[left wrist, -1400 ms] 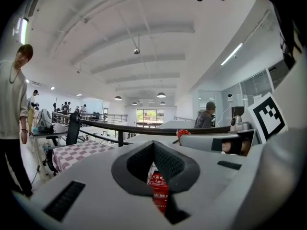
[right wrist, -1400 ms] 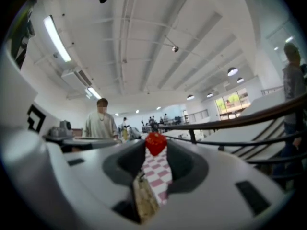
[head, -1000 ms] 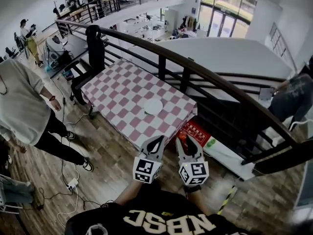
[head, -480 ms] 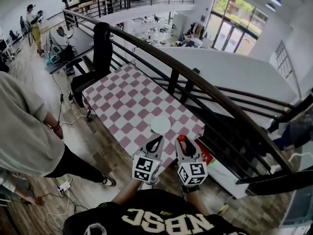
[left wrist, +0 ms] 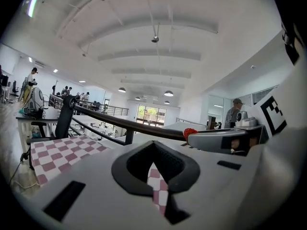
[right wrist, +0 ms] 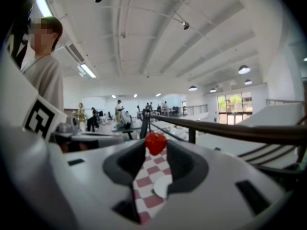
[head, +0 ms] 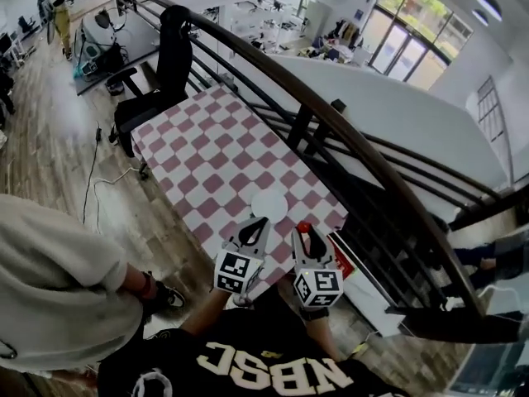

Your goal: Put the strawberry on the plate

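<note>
A red strawberry [right wrist: 155,143] is pinched at the tips of my right gripper [right wrist: 155,139], which is shut on it. In the head view the strawberry [head: 304,228] hangs over the near corner of the pink-and-white checkered table [head: 207,151], just right of the small white plate [head: 269,205]. Through the right jaws' gap the plate [right wrist: 162,188] shows below the berry. My left gripper [head: 258,222] is shut and empty, its tips by the plate's near edge. From the left gripper view [left wrist: 154,143] the strawberry [left wrist: 188,133] shows at the right.
A dark curved railing [head: 347,135] runs along the table's right side. A black chair [head: 169,64] stands at the far end. A person in a grey top [head: 58,288] stands close at the left. A red box [head: 340,263] lies beside the table's near corner.
Both grippers have come forward from in front of the table to over its near corner by the plate. The person in grey is now closer at the left.
</note>
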